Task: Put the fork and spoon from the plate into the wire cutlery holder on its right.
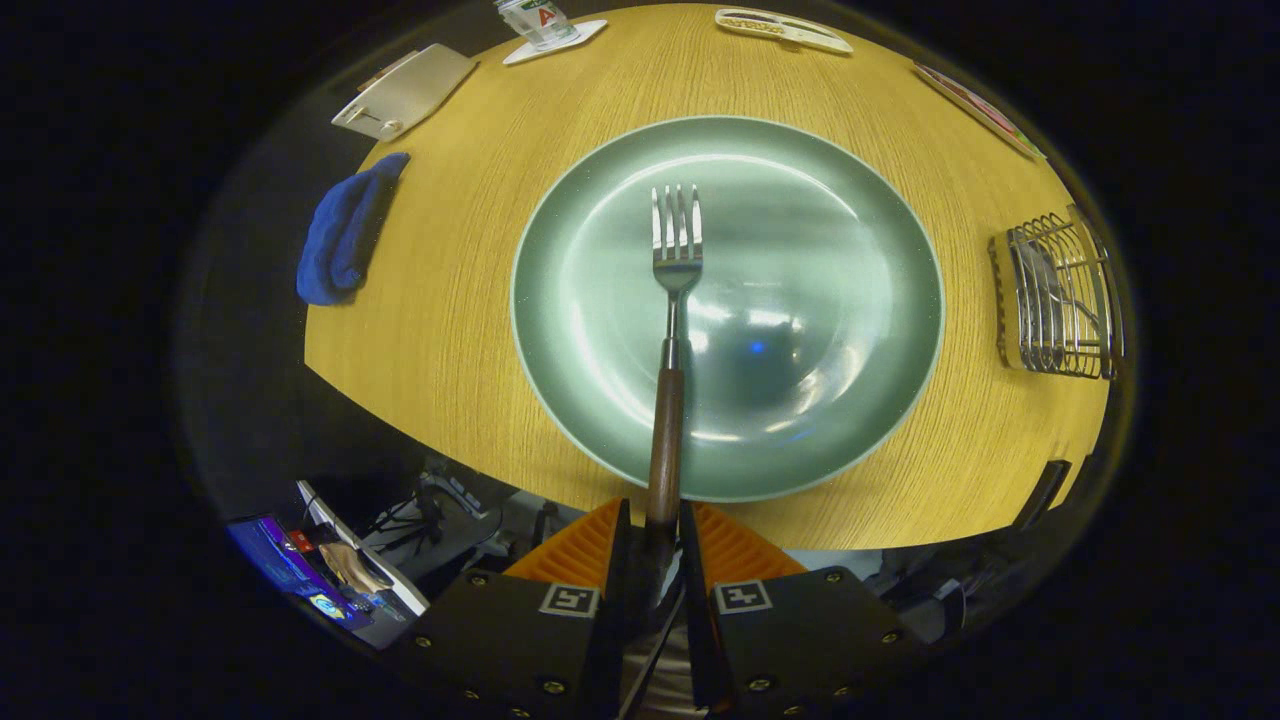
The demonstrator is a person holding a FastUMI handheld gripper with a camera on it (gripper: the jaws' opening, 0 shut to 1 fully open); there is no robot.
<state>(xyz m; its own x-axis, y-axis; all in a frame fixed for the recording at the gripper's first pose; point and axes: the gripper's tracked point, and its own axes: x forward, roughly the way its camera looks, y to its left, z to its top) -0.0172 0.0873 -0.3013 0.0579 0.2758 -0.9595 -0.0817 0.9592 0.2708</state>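
A fork (668, 370) with a brown wooden handle and steel tines points away from me over the round green plate (860, 200). My gripper (655, 535) is shut on the end of the fork's handle, both fingers pressing its sides. The fork hangs above the plate, as seen from high up. To the plate's right stands the wire cutlery holder (1060, 295), with a spoon-like steel piece (1040, 275) inside it.
The plate lies on a round wooden table (450, 330). A blue cloth (345, 230) hangs over its left edge. At the far edge lie a grey flat case (405, 90), a small container on a white coaster (545, 25) and flat cards (780, 28).
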